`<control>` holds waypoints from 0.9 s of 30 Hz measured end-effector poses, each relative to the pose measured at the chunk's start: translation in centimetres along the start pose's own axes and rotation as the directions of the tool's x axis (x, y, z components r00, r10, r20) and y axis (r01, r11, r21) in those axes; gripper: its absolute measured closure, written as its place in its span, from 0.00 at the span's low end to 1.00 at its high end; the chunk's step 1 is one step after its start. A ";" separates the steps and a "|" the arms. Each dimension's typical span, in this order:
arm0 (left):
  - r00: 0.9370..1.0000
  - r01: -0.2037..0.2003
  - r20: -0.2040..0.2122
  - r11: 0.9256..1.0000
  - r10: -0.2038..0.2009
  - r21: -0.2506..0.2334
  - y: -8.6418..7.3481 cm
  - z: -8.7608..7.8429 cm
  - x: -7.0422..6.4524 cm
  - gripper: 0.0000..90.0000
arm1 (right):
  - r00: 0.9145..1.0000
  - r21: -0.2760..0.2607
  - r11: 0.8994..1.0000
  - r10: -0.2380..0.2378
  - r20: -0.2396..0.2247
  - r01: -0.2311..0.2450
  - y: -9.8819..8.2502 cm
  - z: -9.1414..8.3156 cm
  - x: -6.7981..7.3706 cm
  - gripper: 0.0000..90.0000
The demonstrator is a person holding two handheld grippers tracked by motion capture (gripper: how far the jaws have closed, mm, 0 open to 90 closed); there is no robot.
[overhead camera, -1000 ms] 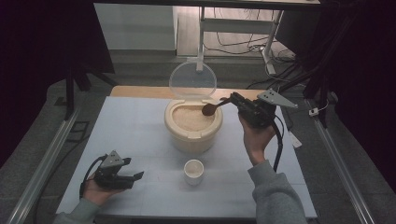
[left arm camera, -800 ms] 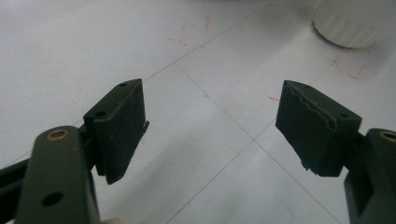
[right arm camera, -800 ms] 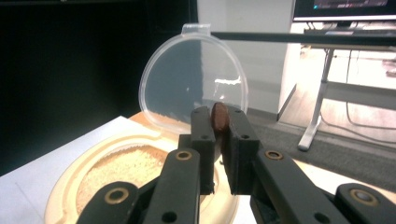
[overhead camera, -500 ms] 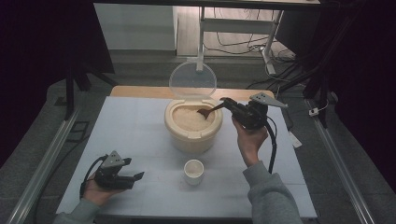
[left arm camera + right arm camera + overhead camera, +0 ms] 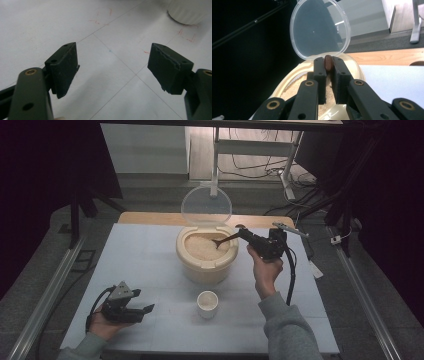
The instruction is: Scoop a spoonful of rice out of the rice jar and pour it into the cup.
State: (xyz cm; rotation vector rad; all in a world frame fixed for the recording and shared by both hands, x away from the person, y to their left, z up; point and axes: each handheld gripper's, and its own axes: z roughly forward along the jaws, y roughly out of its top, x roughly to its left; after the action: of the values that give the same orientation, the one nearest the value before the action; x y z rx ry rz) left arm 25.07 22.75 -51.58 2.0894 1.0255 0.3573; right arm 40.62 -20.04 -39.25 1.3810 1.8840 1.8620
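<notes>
A cream round container (image 5: 205, 255) of pale rice (image 5: 202, 246) stands mid-table, its clear lid (image 5: 206, 206) tipped up at the back. My right gripper (image 5: 246, 236) is shut on the handle of a dark brown spoon (image 5: 224, 240), whose bowl dips into the rice. In the right gripper view the spoon handle (image 5: 328, 63) is pinched between the jaws above the container (image 5: 287, 83), with the clear lid (image 5: 320, 28) beyond. My left gripper (image 5: 145, 310) rests low at the table's front left, open and holding nothing. In its own view the left gripper (image 5: 112, 67) has bare table between its jaws.
A small white cup (image 5: 207, 303) stands in front of the container; its ribbed base (image 5: 188, 12) is at the upper right of the left gripper view. The light blue table (image 5: 145, 255) ends in metal rails at both sides. A wooden strip (image 5: 150, 218) runs along its far edge.
My right gripper has come down and to the left with the spoon, bringing its bowl from above the container's rim into the rice. The left gripper has stayed put.
</notes>
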 end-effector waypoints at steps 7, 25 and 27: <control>1.000 -0.001 0.000 1.000 0.001 -0.002 0.0 0.0 0.0 0.26 | 0.992 -0.005 0.993 0.118 -0.034 -0.118 0.0 0.1 -0.7 0.91; 1.000 -0.005 -0.002 1.000 0.005 -0.001 0.0 0.0 0.0 0.26 | 0.948 -0.010 0.950 0.312 -0.069 -0.313 -0.1 -0.9 -3.0 0.92; 1.000 -0.006 -0.002 1.000 0.006 0.000 0.0 0.0 0.0 0.26 | 0.942 -0.013 0.944 0.327 -0.079 -0.329 -0.1 -1.1 -3.1 0.92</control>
State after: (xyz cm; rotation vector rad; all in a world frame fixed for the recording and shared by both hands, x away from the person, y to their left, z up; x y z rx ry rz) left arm 25.06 22.74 -51.56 2.0929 1.0198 0.3626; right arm 41.62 -22.93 -40.56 1.7292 1.7395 2.1052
